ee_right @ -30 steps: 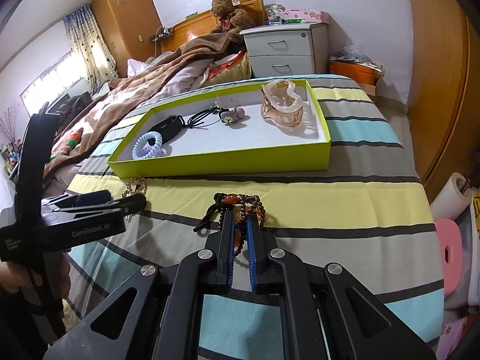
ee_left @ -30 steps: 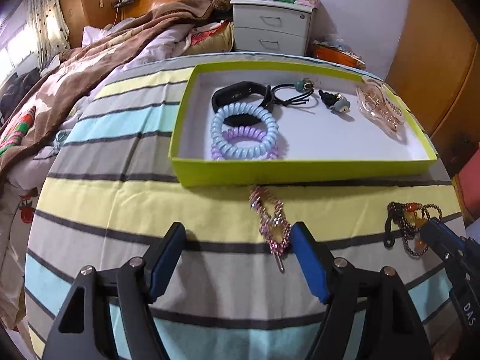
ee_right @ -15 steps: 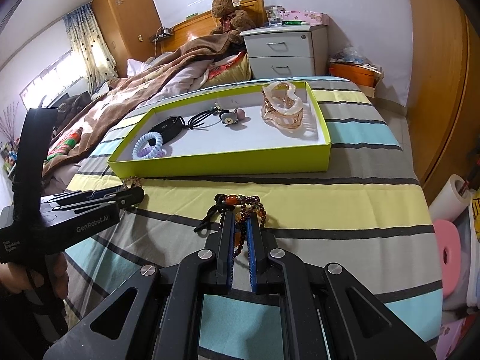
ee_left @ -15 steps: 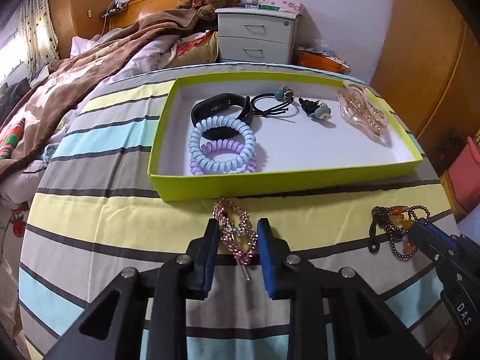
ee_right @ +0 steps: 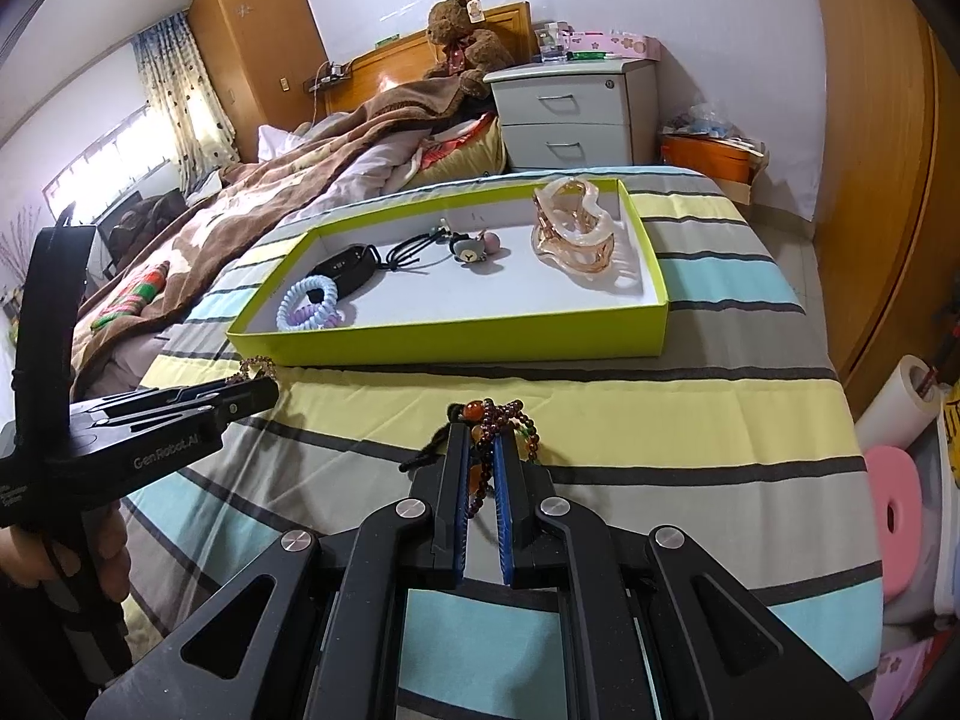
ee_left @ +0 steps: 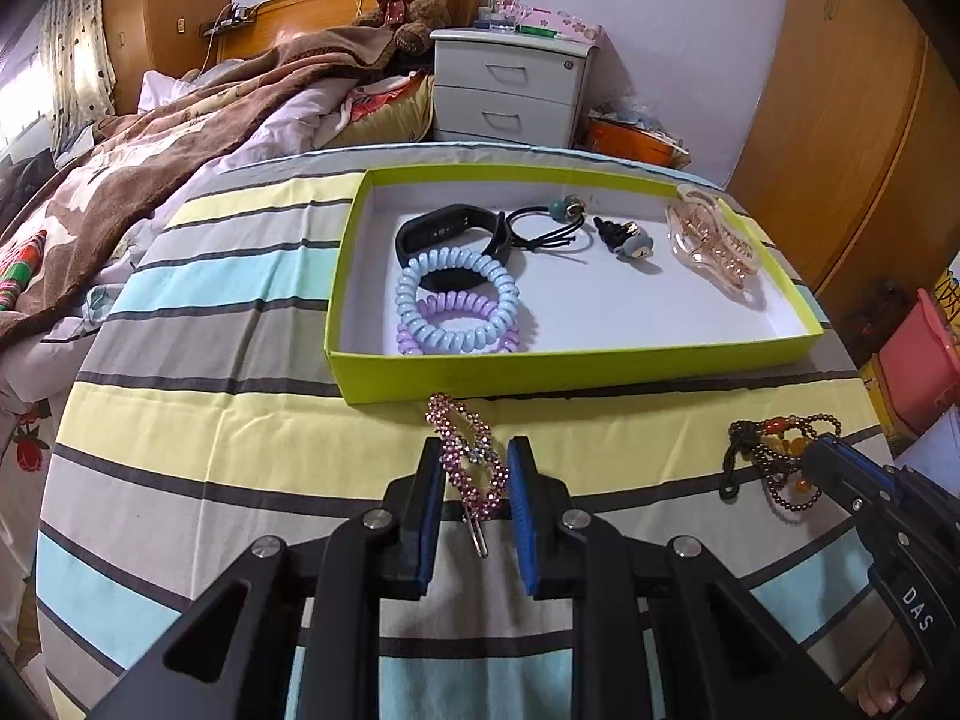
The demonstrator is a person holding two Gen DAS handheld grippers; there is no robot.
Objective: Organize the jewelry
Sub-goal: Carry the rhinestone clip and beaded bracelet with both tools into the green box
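Hair clip (ee_left: 470, 462) tail likely gripped, left gripper (ee_left: 470, 468), bracelet (ee_right: 495, 429) partly hidden

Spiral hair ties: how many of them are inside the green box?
2. The blue spiral hair tie lies at the box's near left corner, partly on the purple spiral hair tie beneath it. Nothing suggests a hidden third.

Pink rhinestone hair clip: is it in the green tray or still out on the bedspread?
Out. The pink rhinestone hair clip lies on the striped bedspread before the green tray.
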